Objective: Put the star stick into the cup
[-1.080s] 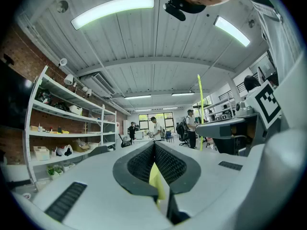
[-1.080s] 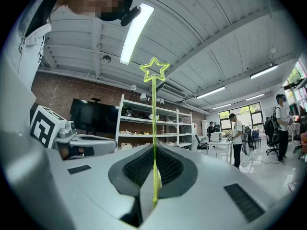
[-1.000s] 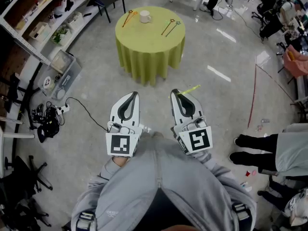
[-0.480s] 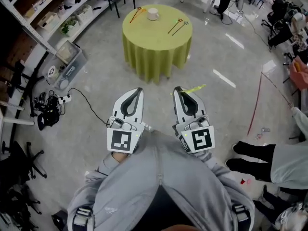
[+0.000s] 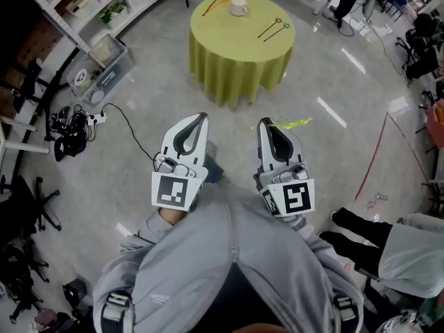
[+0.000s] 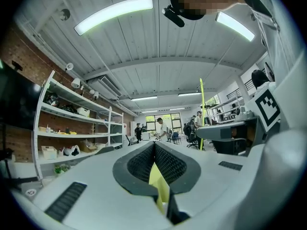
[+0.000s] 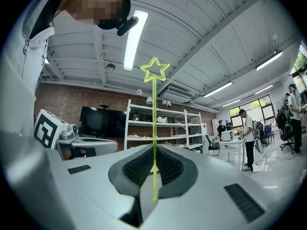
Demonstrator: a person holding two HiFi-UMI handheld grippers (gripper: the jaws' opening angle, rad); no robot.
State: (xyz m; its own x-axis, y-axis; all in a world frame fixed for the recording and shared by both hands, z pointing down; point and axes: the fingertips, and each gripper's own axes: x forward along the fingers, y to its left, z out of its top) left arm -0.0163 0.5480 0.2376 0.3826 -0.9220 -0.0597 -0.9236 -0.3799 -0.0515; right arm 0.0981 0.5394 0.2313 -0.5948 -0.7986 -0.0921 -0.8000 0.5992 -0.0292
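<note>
A thin yellow-green star stick (image 7: 154, 128) stands upright between the jaws of my right gripper (image 7: 153, 147), which is shut on its lower part; its star (image 7: 154, 70) is at the top. In the head view that stick (image 5: 291, 124) juts rightward from my right gripper (image 5: 266, 123), held above the floor. My left gripper (image 5: 200, 118) hangs beside it, shut and holding nothing (image 6: 154, 145). The white cup (image 5: 238, 6) stands far ahead on a round table with a yellow-green cloth (image 5: 239, 54). An orange star stick (image 5: 214, 5) and two green ones (image 5: 275, 28) also lie there.
Shelving (image 5: 76, 5) and a clear plastic bin (image 5: 104, 61) line the left side, with cables and a power strip (image 5: 73, 134) on the floor. An office chair (image 5: 21, 207) stands lower left. A person's legs (image 5: 388, 245) are at the right. A red line (image 5: 378, 151) marks the floor.
The head view has shifted: table and cup now sit further right and higher in the picture. Both grippers keep the same pose, the right one still holding the stick.
</note>
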